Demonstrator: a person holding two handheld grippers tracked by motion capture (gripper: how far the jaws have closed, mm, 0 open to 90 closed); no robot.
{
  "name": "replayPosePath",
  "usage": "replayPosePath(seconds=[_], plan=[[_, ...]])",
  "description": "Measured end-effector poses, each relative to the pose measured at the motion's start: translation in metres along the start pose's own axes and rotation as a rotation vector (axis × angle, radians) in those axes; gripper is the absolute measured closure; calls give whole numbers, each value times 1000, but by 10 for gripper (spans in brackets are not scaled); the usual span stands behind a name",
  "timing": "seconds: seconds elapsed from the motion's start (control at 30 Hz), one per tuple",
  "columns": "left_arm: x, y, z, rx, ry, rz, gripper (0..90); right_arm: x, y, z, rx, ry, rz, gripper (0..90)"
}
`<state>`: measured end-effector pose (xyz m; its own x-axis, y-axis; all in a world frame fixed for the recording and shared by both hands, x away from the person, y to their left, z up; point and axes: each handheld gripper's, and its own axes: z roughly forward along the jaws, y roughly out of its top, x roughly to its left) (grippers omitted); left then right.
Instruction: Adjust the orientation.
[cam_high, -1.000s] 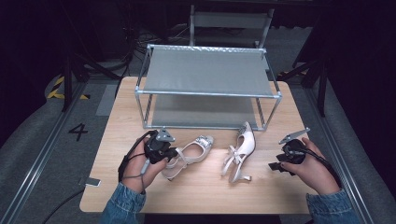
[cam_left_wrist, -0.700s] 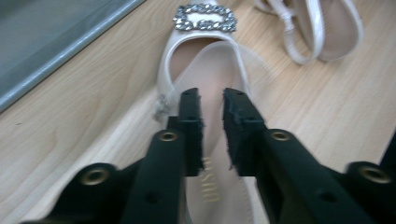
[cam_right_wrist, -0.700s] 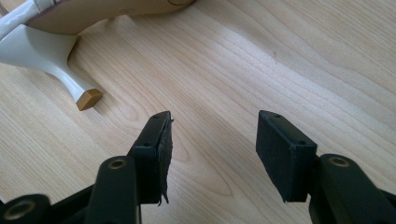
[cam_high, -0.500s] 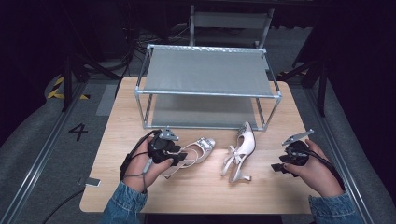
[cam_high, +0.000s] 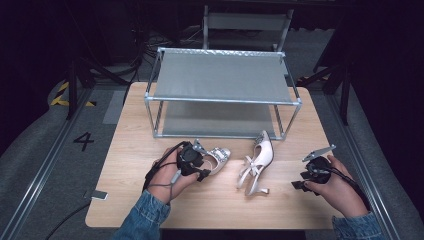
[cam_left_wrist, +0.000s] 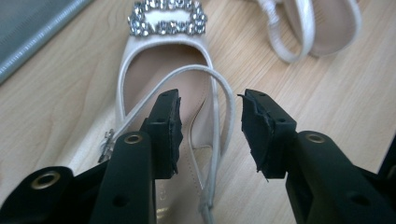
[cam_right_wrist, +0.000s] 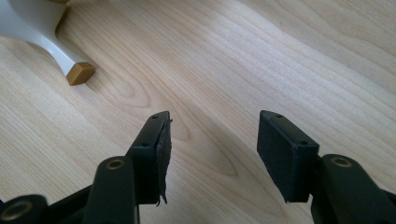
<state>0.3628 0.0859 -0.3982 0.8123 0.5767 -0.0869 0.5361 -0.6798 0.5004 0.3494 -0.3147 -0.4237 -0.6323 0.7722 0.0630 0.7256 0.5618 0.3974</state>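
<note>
Jaws of the left gripper (cam_left_wrist: 210, 135) have just been opening and now stand partly apart over the heel end of the left shoe (cam_left_wrist: 166, 88), with the thin ankle strap (cam_left_wrist: 219, 100) looping between them; the pads hover above the insole and press on nothing. Seen from the high view, this gripper (cam_high: 200, 167) sits over the back of that shoe (cam_high: 220, 156), which lies flat on the table (cam_high: 130, 150) with its jewelled buckle (cam_left_wrist: 167, 17) pointing toward the far edge, just in front of the shelf rack (cam_high: 222, 95) that stands along the far side. Jaws of the right gripper (cam_right_wrist: 212, 149) are spread wide with only bare wood between them, holding nothing. That gripper (cam_high: 302, 181) rests near the right edge of the table, its jaws aimed toward the middle. Between the two hands lies the second shoe (cam_high: 257, 162), tipped on its side, toe toward the rack and heel toward the near edge; its gold-tipped heel (cam_right_wrist: 80, 73) shows at the upper left of the right gripper view, apart from the jaws.
</note>
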Motion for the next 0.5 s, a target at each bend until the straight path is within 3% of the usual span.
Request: replayPosePath(seconds=[0.23, 0.33, 0.5], plan=[[-2, 2, 18, 42, -2, 3, 590, 1, -2, 1, -5, 2, 6, 459], [-4, 4, 22, 62, 35, 10, 580, 1, -3, 2, -2, 2, 5, 459], [-3, 3, 28, 76, 48, 6, 584, 1, -2, 4, 3, 7, 5, 459]])
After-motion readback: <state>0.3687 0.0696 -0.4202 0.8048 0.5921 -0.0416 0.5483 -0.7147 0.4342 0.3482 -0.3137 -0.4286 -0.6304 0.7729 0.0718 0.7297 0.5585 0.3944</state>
